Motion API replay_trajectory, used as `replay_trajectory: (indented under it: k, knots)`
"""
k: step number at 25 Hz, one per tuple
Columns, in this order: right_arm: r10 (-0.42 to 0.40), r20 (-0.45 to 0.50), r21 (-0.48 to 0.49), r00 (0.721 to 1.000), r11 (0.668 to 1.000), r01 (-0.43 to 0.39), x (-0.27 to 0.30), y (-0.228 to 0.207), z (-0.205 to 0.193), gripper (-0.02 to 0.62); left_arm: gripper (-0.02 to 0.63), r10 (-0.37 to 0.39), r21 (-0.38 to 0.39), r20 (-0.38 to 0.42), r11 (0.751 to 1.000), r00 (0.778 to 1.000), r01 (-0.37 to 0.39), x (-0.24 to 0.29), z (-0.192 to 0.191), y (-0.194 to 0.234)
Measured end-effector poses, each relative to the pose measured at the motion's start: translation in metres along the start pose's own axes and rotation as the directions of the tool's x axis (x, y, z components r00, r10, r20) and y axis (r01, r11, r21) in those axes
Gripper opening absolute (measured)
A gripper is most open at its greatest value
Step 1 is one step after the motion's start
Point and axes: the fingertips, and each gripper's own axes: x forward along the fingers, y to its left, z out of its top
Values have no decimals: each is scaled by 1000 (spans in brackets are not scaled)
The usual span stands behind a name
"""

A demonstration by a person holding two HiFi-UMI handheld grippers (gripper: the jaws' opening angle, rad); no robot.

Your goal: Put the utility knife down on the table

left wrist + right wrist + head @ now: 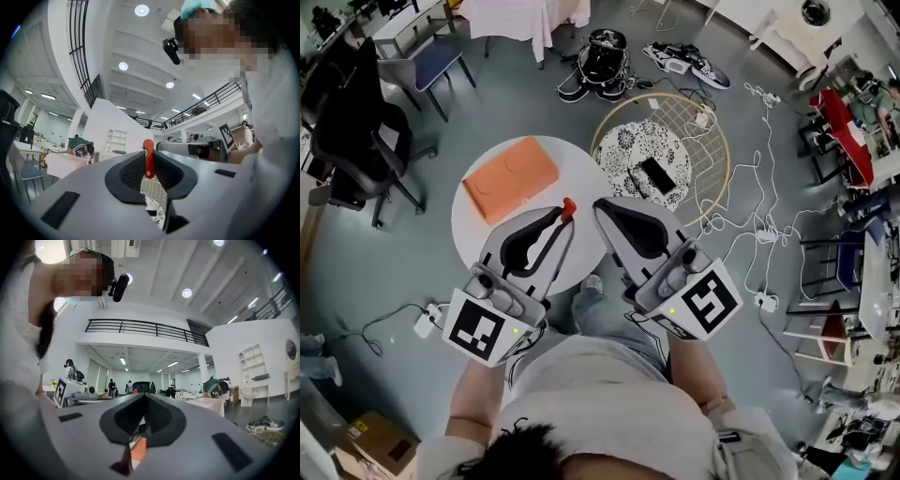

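1. While the knife (148,159) sits clamped in the left gripper (563,217), the put-down is not done; it looks to be held in the air over the table (581,173), not resting on it.
2. Left gripper: jaws closed tight on the knife's red body. It stands upright between the pads, with one end poking past the jaw tips.
3. Right gripper (602,207): jaws pressed together with nothing between them. It is just beside the left gripper and not touching the knife.
4. Table: round and white, below both grippers. Bare top shows around the jaw tips, so there seems to be room for the knife.
5. Orange box (510,178): lies on the table's far left part, apart from the knife.
6. Left to do, as I judge it: lower the left gripper to the bare top, part the jaws, then lift off. That is basically the whole task.
7. Farther out: a wire ring (724,178) stands on the floor to the right of the table, with shoes (686,59) beyond it.
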Motion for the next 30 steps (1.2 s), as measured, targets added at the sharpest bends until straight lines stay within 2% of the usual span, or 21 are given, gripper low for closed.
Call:
replay_trajectory:
  k: [11, 17, 24, 30]
  knots:
    - [-27, -29, 47, 999, 999, 29, -4, -73, -28, 9, 57, 11, -31, -91, 999, 996, -14, 63, -47, 18]
    - [-31, -49, 91, 998, 995, 36, -1, -98, -45, 8, 57, 30, -46, -176, 998, 984, -39, 82, -80, 31]
    - [-41, -74, 142, 996, 988, 51, -4, -119, -65, 9, 57, 28, -72, -328, 996, 944, -55, 93, -146, 39]
    - [-53, -98, 170, 994, 983, 69, -4, -130, -82, 9, 57, 18, -81, -455, 995, 890, -61, 92, -207, 45]
